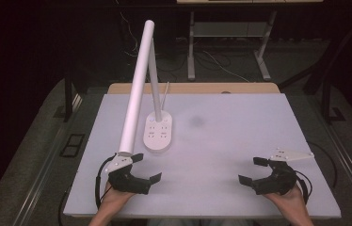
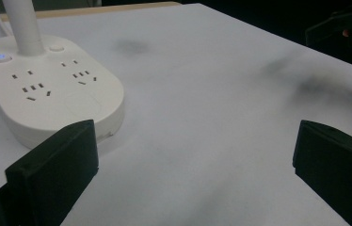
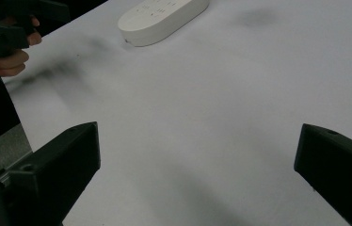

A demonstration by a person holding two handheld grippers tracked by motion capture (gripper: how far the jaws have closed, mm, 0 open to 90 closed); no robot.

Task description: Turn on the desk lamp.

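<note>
left gripper [image 1: 147,169]: held low over the near left edge of the table [image 1: 240,141], jaws spread wide apart and clamped on nothing; judged to be readied for a reach.
right gripper [image 1: 253,171]: near right edge, well apart from the other, jaws likewise wide apart and empty, angled inward toward the middle.
hands: both come in from the near edge, one behind each gripper.
lamp base [image 1: 158,132]: white oval with sockets and a lit button, standing left of centre just beyond the left gripper, the nearest thing to it.
lamp arm [image 1: 136,89]: long white tube leaning forward over the left gripper, apparently left folded down.
far edge: wooden strip, then dark floor with cables.
</note>
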